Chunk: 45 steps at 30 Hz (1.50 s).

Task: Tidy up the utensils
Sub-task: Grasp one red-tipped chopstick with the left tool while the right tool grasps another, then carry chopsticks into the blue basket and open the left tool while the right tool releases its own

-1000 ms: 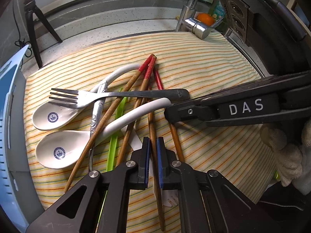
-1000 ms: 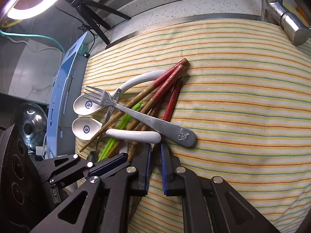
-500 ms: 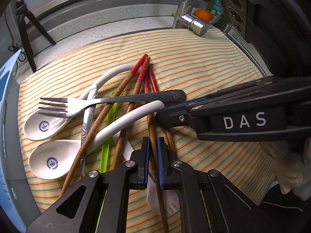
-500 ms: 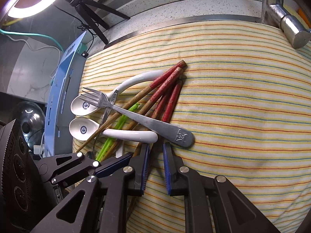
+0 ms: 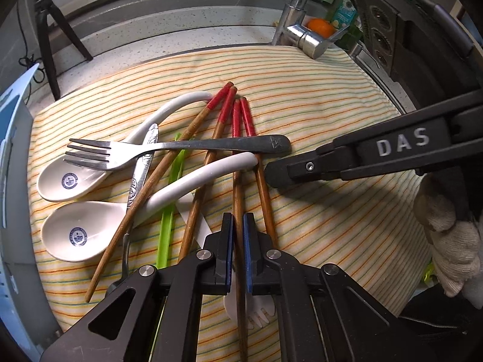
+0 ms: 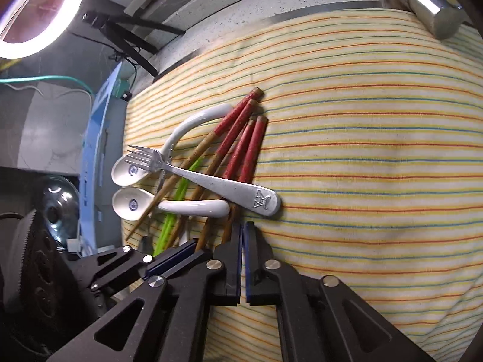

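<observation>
A pile of utensils lies on a striped cloth (image 5: 326,96): two white ceramic spoons (image 5: 75,235), a metal fork (image 5: 169,147), several red-tipped wooden chopsticks (image 5: 211,108), a green plastic utensil (image 5: 167,226) and a white plastic fork (image 5: 259,313). My left gripper (image 5: 238,226) is shut on one red-tipped chopstick (image 5: 238,199). My right gripper (image 6: 244,232) is shut and empty, its tip (image 5: 271,172) just right of the lower spoon's handle and below the fork's handle end (image 6: 262,202).
A chrome faucet (image 5: 305,36) stands at the cloth's far edge, with an orange (image 5: 321,27) behind it. A blue dish rack (image 6: 96,138) borders the cloth's left side. A tripod (image 5: 51,36) and ring light (image 6: 33,9) stand at far left.
My right gripper has closed from a narrow gap to shut and pulled back slightly. My left gripper stays shut on the chopstick and has lifted back a little.
</observation>
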Each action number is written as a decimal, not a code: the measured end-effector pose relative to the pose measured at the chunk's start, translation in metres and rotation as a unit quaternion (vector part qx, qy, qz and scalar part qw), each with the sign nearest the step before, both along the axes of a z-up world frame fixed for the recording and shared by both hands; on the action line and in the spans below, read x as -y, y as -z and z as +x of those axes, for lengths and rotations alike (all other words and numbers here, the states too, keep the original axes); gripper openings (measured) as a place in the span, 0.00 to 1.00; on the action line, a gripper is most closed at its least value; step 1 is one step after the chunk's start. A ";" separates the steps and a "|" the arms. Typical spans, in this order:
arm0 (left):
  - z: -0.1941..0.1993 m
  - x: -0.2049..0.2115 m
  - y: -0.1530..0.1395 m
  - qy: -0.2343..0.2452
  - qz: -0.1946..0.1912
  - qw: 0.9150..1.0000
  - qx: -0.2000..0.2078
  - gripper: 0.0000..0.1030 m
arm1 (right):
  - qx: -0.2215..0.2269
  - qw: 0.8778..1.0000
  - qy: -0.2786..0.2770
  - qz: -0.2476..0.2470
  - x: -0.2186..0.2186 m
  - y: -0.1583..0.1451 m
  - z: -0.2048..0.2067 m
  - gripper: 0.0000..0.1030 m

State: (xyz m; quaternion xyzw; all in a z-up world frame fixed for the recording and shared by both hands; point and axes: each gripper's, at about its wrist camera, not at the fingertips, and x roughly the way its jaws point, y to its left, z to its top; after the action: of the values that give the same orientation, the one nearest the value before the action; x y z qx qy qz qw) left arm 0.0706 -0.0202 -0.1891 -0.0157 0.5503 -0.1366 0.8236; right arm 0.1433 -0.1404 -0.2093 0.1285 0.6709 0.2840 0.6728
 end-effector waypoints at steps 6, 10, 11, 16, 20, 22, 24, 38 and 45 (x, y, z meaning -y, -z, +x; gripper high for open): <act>-0.001 0.001 0.000 -0.003 0.001 1.000 0.001 0.05 | 0.002 1.000 0.004 -0.002 -0.009 0.000 -0.002 0.14; -0.002 -0.001 0.000 -0.004 -0.001 1.000 0.001 0.05 | 0.005 1.000 0.009 -0.011 -0.015 0.003 -0.001 0.12; -0.001 0.000 0.000 -0.005 -0.001 1.000 -0.001 0.05 | 0.009 1.000 0.007 -0.017 -0.016 0.003 0.000 0.10; 0.005 0.001 0.001 -0.004 0.001 1.000 -0.003 0.07 | 0.016 0.999 -0.009 -0.037 -0.023 0.002 0.002 0.09; 0.005 0.000 0.002 -0.005 -0.004 1.000 0.004 0.05 | 0.000 0.999 -0.007 -0.032 -0.020 0.004 0.005 0.09; 0.003 -0.004 0.001 -0.014 -0.012 1.000 0.005 0.05 | 0.005 0.999 -0.010 -0.032 -0.017 0.003 0.004 0.09; 0.000 -0.005 0.001 -0.019 -0.018 1.000 0.006 0.05 | 0.011 0.999 -0.010 -0.035 -0.016 0.001 0.001 0.08; -0.043 -0.008 -0.004 -0.048 -0.098 0.994 -0.009 0.05 | -0.005 1.000 -0.011 -0.013 0.037 -0.004 -0.034 0.06; -0.067 -0.016 -0.014 -0.055 -0.122 0.991 -0.010 0.05 | 0.010 1.000 -0.001 -0.014 0.056 -0.011 -0.040 0.06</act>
State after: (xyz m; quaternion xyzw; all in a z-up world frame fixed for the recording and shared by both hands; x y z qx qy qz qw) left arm 0.0038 -0.0046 -0.1746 -0.1476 0.5364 -0.1564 0.8161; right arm 0.1032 -0.1964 -0.1983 0.1157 0.6684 0.2771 0.6805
